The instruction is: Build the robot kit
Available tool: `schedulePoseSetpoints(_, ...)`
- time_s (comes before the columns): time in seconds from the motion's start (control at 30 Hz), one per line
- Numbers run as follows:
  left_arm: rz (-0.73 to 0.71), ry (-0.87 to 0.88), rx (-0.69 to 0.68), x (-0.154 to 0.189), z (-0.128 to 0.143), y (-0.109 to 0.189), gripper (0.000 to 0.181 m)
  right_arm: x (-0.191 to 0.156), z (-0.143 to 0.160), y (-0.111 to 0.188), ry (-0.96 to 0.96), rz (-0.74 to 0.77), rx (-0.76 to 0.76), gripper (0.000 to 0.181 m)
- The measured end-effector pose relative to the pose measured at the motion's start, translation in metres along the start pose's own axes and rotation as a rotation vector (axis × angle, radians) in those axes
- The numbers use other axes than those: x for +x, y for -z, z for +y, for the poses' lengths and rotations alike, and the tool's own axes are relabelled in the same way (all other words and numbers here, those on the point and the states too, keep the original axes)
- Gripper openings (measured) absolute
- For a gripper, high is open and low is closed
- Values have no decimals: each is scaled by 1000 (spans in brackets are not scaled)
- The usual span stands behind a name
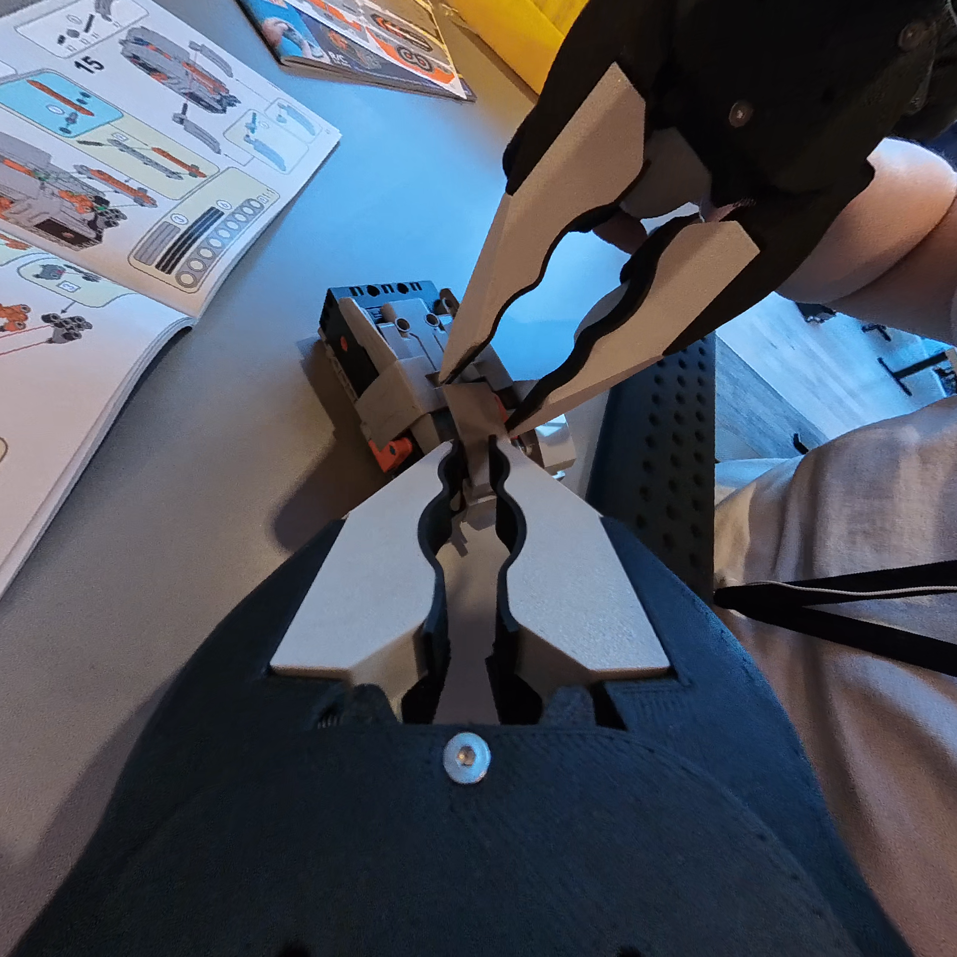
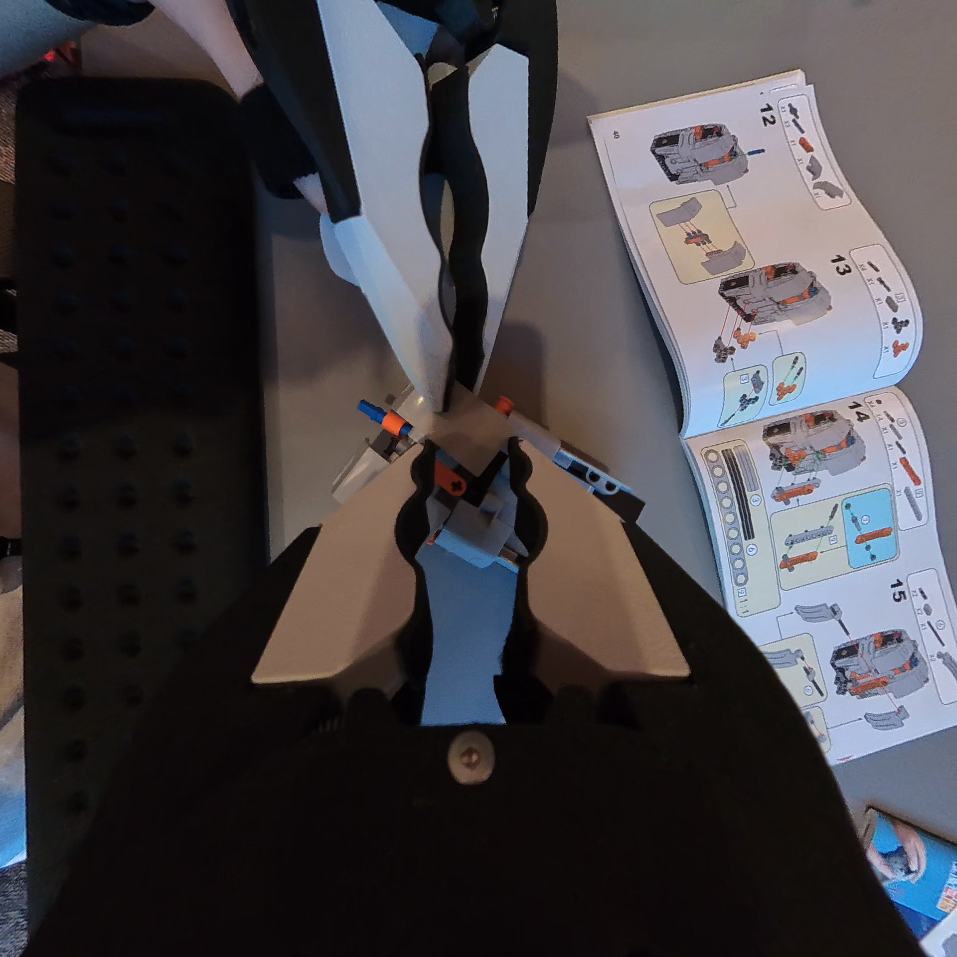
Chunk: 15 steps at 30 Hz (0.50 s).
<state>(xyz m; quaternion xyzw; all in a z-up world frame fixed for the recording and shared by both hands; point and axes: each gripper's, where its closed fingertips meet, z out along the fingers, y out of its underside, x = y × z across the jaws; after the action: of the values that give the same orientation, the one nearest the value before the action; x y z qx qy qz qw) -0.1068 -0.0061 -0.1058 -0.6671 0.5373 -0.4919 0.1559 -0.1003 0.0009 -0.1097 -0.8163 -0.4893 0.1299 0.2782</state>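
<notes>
A grey, black and orange brick model [image 1: 393, 362] lies on the grey table. My left gripper [image 1: 476, 444] is shut on a grey part at the model's near end. My right gripper [image 1: 477, 401] comes down from the upper right, and its tips clamp a grey panel of the same model just beyond my left tips. In the right wrist view, my right gripper [image 2: 468, 445] holds the model [image 2: 466, 523] between its fingers. The left gripper [image 2: 448, 401] comes in from the top, its tips closed on the panel's far edge. A blue and orange pin [image 2: 386, 418] sticks out to the left.
An open instruction booklet [image 1: 129, 155] lies left of the model and also shows in the right wrist view [image 2: 777, 362]. A black studded plate [image 2: 129, 362] lies on the other side. A colourful leaflet [image 1: 362, 41] and a yellow box [image 1: 512, 31] lie farther back. A person's arm [image 1: 880, 233] is at the right. The tips of both grippers are at nearly the same place.
</notes>
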Motion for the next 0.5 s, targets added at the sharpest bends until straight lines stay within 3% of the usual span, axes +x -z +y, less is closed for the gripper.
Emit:
schedulePoseSetpoints(0.37,-58,-40,68,-3,-3,4,6,4,7,5,-67,4,31,30)
schedulePoseSetpoints(0.5,-52,3,110,-11,-3,8,5,3,9,14,-32,-138,115,23)
